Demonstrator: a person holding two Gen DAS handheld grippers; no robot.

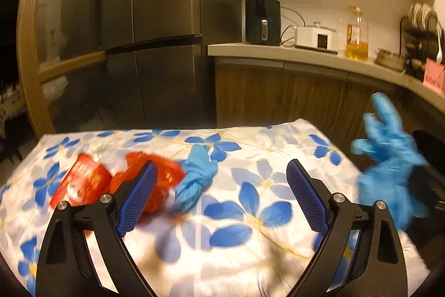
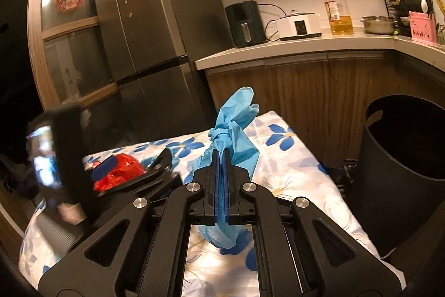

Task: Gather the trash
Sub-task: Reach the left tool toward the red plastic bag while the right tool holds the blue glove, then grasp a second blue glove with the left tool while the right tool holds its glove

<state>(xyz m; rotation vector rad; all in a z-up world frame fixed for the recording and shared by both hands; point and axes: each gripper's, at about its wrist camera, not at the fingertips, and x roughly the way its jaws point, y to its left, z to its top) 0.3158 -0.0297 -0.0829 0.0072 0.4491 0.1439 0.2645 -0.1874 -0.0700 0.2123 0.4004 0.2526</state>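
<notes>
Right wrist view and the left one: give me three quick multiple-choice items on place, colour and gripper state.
1. The tall black bin stands where?
A. on the counter
B. right of the floral-cloth table
C. against the fridge

2. The crumpled plastic bag by the left gripper is:
A. red
B. green
C. white

3. The right gripper is:
A. open, empty
B. open over the bag
C. shut on the knotted blue glove

Key: B, the bin stands off the table's right edge; A, the bag is plainly red; C, its jaws pinch the glove.

No legible text anywhere; red packet (image 1: 80, 184) left of the fingers and oil bottle (image 2: 338, 16) label carry print too blurred to read.
</notes>
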